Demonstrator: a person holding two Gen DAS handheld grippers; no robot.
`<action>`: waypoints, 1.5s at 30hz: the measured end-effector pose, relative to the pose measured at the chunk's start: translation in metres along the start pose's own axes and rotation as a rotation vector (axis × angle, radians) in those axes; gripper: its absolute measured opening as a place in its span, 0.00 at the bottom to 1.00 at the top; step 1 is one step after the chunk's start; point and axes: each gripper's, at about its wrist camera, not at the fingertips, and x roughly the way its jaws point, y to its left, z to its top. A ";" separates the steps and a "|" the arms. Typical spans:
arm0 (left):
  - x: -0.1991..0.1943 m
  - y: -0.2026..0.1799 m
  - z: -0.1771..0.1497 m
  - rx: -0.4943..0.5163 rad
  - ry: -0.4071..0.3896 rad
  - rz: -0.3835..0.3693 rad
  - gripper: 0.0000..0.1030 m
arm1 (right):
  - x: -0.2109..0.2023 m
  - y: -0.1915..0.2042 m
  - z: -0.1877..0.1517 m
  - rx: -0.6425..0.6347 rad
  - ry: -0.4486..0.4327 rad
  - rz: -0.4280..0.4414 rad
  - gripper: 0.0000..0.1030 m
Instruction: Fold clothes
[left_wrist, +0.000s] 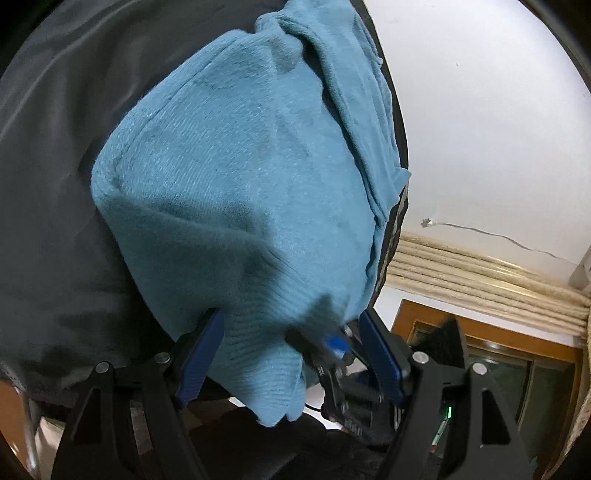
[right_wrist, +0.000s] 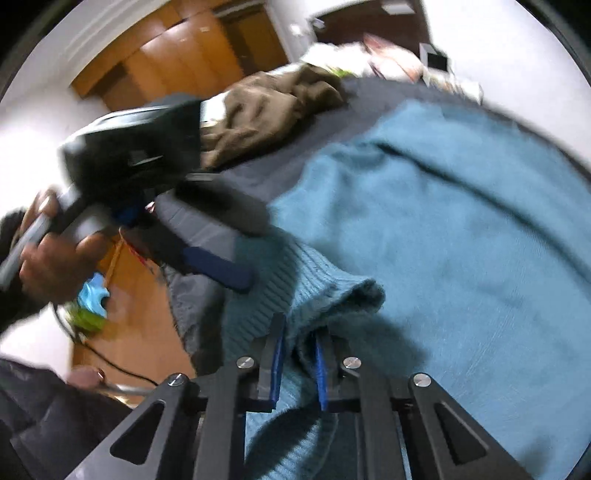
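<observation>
A blue knit sweater (left_wrist: 240, 166) lies spread on a dark grey cover (left_wrist: 55, 184). My left gripper (left_wrist: 291, 350) stands open and wide, with the sweater's ribbed hem hanging between its blue pads (left_wrist: 207, 350). The blurred right gripper (left_wrist: 332, 347) shows just inside its right finger. In the right wrist view, the right gripper (right_wrist: 298, 363) is shut on a bunched fold of the sweater (right_wrist: 443, 240) next to the ribbed edge (right_wrist: 280, 288). The left gripper (right_wrist: 256, 251) reaches in from the left, open, held by a hand (right_wrist: 48, 254).
A brown garment (right_wrist: 266, 114) lies crumpled at the far end of the grey cover (right_wrist: 266, 162). Wooden wardrobe doors (right_wrist: 166, 55) stand behind. Small blue and green items (right_wrist: 92, 299) and a cable lie on the wood floor at the left. A wood-framed window (left_wrist: 498, 339) shows at lower right.
</observation>
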 end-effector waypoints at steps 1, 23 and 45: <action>0.000 0.001 0.000 -0.013 0.006 -0.003 0.77 | -0.004 0.009 0.000 -0.043 -0.008 -0.004 0.15; 0.001 0.033 -0.045 -0.087 0.080 0.239 0.75 | 0.000 0.072 -0.019 -0.215 0.080 0.279 0.16; -0.003 0.021 -0.061 0.071 0.003 0.355 0.08 | -0.181 -0.101 -0.269 0.845 -0.073 -0.016 0.72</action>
